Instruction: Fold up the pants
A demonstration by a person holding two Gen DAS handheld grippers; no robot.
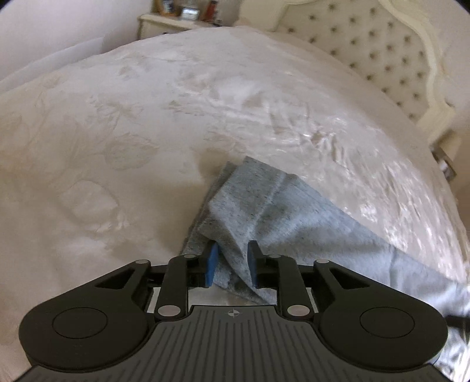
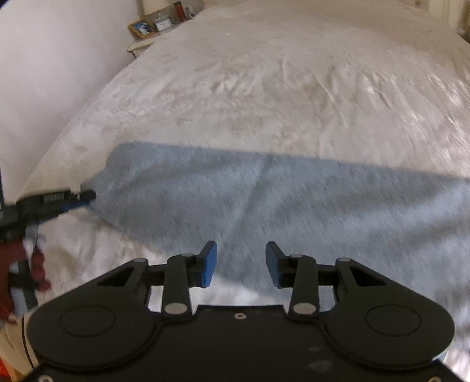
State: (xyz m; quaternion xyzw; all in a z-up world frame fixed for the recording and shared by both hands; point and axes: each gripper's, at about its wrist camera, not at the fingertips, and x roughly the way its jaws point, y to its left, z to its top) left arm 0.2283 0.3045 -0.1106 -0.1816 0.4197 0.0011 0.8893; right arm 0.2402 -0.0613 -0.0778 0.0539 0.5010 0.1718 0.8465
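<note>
The left claw (image 1: 232,258) pinches a folded end of the grey pants (image 2: 264,199), stretched across the white bedspread (image 2: 264,88), while the right claw (image 2: 241,263) hovers released above them.

The wide cream floral-patterned bedspread (image 1: 123,123) lies open and bare across most of the bed, so a tool can sweep freely over it toward the far side. The pale grey-blue knit pants (image 2: 264,194) stretch across the near part of the bed, a soft low barrier lying flat in the right wrist view, bunched into raised folds (image 1: 243,199) in the left wrist view. The cream button-tufted headboard (image 1: 382,53) walls off one end. A plain pale wall (image 2: 53,73) closes the side beyond the bed, and a cluttered cream nightstand (image 1: 170,22) fills the far corner. The left tool (image 2: 79,197) sits at the pants' end.
</note>
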